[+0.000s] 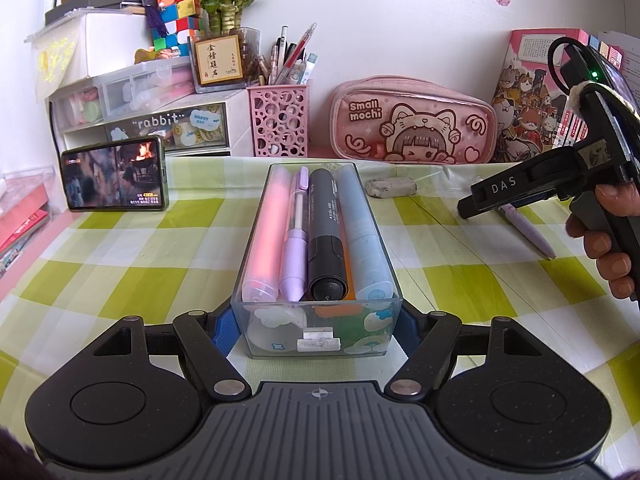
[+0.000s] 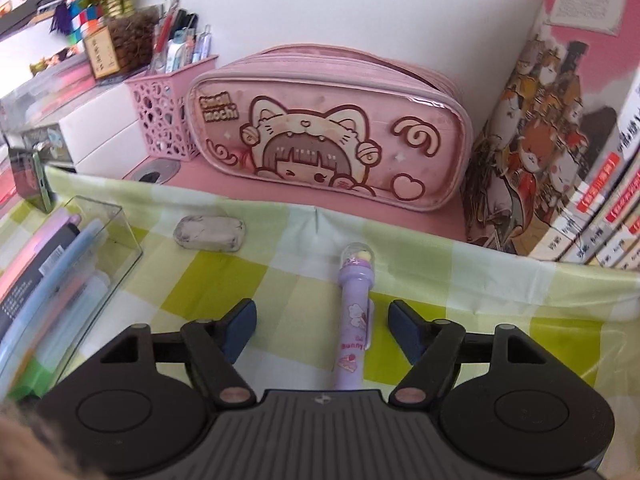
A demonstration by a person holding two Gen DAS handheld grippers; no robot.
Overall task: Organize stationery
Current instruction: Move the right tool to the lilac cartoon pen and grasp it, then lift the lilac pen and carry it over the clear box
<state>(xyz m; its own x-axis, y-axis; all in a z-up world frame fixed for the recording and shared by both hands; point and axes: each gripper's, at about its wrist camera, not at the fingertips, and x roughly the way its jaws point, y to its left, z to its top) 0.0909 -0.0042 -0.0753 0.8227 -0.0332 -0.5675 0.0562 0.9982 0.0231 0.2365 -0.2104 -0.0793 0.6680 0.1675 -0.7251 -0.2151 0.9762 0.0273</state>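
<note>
The clear tray (image 1: 256, 248) lies lengthwise straight ahead of the left gripper (image 1: 316, 330), its long axis running directly away from the fingers. Packed side by side inside it, from left to right, are a pink highlighter (image 1: 266, 232), a lilac pen (image 1: 294, 240), a black marker (image 1: 325, 236) and a pale blue marker (image 1: 362, 236) — all parallel to the tray walls, with something orange showing beneath the black one. The left gripper's blue pads (image 1: 225, 330) sit against the tray's near end, one on each outer side wall, so the jaws clasp the tray across its width. To either side of the tray the checked tablecloth (image 1: 120, 264) is bare; a phone (image 1: 114, 176) stands well off to the left, a grey eraser (image 1: 391, 187) lies just beyond the tray's far right corner, and the pink pencil case (image 1: 412, 120) stands at the back against the wall. Further right, the purple pen (image 2: 356, 320) lies on the cloth with its domed cap pointing away from the right gripper (image 2: 322, 330) toward the cloth's back edge, its long axis nearly in line with the fingers. That gripper is spread wide — the pen sits between the pads (image 2: 240, 326), nearer the right one, touching neither. Books (image 2: 592, 200) stand close on its right.
</note>
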